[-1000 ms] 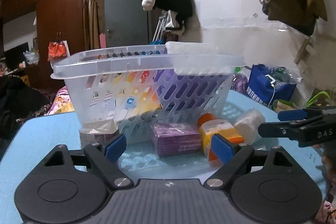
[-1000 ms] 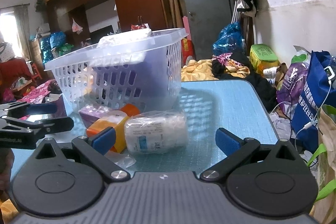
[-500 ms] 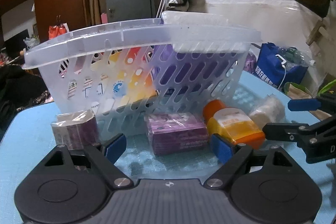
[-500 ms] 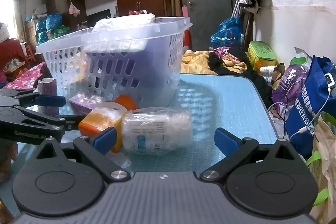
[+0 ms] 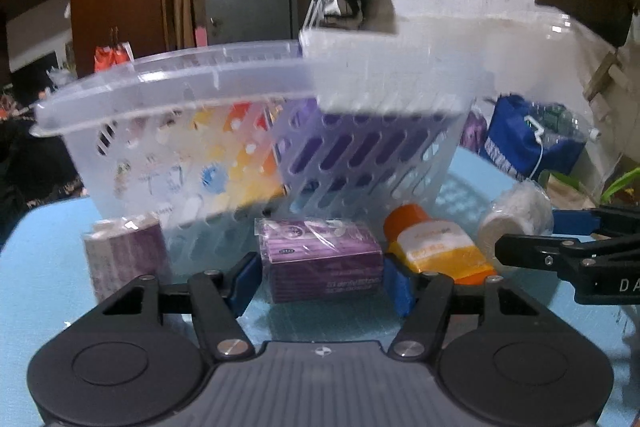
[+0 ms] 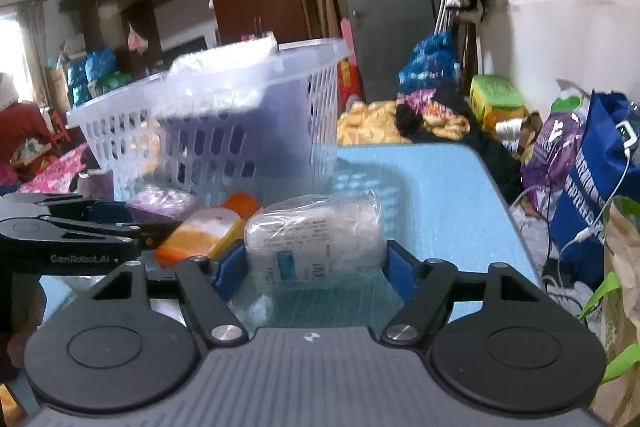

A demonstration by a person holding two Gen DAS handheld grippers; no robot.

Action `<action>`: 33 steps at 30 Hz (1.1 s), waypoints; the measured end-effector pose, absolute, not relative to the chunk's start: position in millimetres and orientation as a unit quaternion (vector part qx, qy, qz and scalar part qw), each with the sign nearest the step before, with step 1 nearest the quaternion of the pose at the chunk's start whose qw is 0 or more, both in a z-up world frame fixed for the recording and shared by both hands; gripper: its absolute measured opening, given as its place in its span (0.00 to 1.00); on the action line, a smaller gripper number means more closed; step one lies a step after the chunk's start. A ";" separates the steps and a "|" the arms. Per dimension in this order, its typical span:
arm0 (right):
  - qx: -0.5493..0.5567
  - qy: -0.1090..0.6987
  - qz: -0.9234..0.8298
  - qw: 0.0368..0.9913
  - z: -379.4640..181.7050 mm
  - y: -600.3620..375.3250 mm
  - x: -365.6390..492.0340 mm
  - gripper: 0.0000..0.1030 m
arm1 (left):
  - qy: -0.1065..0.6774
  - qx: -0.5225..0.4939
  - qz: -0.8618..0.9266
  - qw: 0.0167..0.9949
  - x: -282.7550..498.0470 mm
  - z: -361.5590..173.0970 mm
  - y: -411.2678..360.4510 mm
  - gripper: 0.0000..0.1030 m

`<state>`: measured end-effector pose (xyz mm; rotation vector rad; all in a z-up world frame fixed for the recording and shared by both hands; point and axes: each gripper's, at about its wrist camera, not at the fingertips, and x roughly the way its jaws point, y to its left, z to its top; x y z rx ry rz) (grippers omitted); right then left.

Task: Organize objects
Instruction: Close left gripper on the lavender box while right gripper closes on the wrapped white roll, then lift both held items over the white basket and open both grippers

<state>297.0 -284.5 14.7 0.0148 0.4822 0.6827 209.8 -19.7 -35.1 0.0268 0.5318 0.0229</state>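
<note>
My left claw has just been closing, and the purple box stands between its blue pads; the pads sit just beside the box ends, but I cannot tell if they press it already. My right claw has also just been closing, around the white wrapped roll; both pads seem to touch its ends.

Only the left view shows the colourful packs inside the basket and a small purple-and-white pack on the table at the left. Only the right view shows the far end of the blue table and the floor beside it, with a blue bag and heaps of cloth.

I count one basket, and four loose things in front of it: the purple box, the orange bottle, the white roll and the small pack. The bottle lies on its side between the box and the roll.

The white thing on top of the basket rim is blurred in both views, so I cannot name it. In the right view, my left claw hides part of the purple box.
</note>
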 end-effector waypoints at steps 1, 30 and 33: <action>0.012 0.229 0.332 0.915 15.0 -285.9 296.2 0.73 | 0.257 0.012 0.009 0.966 206.5 -33.6 -19.2 0.66; -0.099 0.138 0.371 0.913 146.1 -127.2 355.0 0.72 | 0.188 -0.098 0.030 0.977 262.8 102.8 82.1 0.66; -0.102 0.169 0.375 0.906 139.8 -115.0 373.1 0.72 | 0.216 -0.104 0.033 0.970 285.5 85.7 88.4 0.66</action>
